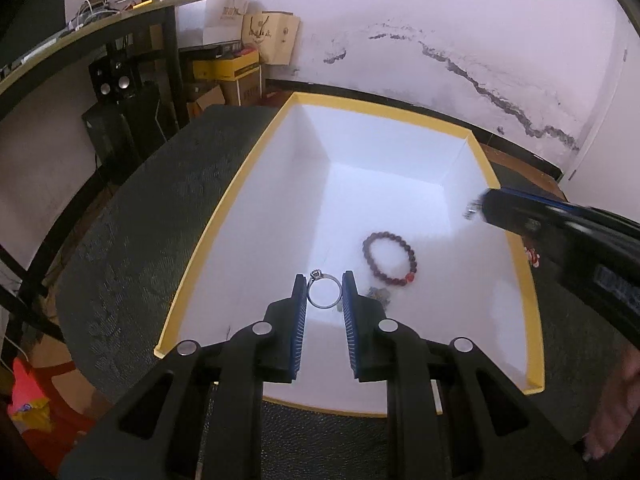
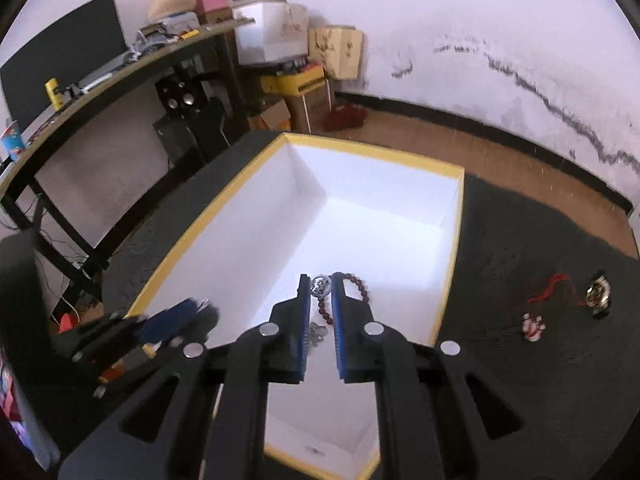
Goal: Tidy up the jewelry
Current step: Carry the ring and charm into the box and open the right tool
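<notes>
My left gripper (image 1: 324,292) is shut on a silver ring (image 1: 324,291) with a small stone, held above the white inside of the yellow-rimmed box (image 1: 224,208). A dark red bead bracelet (image 1: 390,258) and a small silver piece (image 1: 378,295) lie on the box floor. My right gripper (image 2: 321,286) is shut on a small silver pendant (image 2: 321,285) above the same box (image 2: 452,264), over the bracelet (image 2: 362,286). The right gripper also shows in the left wrist view (image 1: 478,208), blurred, over the box's right wall.
The box stands on a dark textured mat (image 2: 520,248). On the mat right of the box lie a red-cord charm (image 2: 534,324) and a gold-faced watch (image 2: 599,295). A desk with clutter (image 2: 100,76) and cardboard boxes (image 2: 336,52) stand at the back left.
</notes>
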Available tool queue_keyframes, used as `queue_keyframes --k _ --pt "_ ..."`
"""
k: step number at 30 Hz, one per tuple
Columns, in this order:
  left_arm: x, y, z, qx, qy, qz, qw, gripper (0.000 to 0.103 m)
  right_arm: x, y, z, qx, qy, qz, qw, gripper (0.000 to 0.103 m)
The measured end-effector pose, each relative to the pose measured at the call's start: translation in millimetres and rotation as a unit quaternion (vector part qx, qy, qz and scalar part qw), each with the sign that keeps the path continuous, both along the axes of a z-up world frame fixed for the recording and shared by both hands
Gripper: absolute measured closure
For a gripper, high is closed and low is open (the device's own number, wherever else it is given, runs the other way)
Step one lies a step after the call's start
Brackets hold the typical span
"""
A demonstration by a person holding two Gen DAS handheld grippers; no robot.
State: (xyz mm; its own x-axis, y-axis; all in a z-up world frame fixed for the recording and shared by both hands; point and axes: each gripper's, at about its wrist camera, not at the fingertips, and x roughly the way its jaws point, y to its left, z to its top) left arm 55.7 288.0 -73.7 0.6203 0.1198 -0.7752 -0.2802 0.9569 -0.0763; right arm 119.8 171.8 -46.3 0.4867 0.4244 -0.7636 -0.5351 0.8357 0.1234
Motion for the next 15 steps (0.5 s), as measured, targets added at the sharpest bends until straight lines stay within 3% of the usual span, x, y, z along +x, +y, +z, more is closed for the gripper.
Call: queue_keyframes --k 6,15 --pt "-5 1 -9 -0.007 0.001 -0.006 1.0000 0.085 30 14 -31 -0.024 0.035 -0.020 0.999 0.092" --pt "-10 9 -9 -0.015 -0.003 -0.002 0.9999 0.085 53 30 -55 -0.059 0.053 -0.036 0.996 0.092"
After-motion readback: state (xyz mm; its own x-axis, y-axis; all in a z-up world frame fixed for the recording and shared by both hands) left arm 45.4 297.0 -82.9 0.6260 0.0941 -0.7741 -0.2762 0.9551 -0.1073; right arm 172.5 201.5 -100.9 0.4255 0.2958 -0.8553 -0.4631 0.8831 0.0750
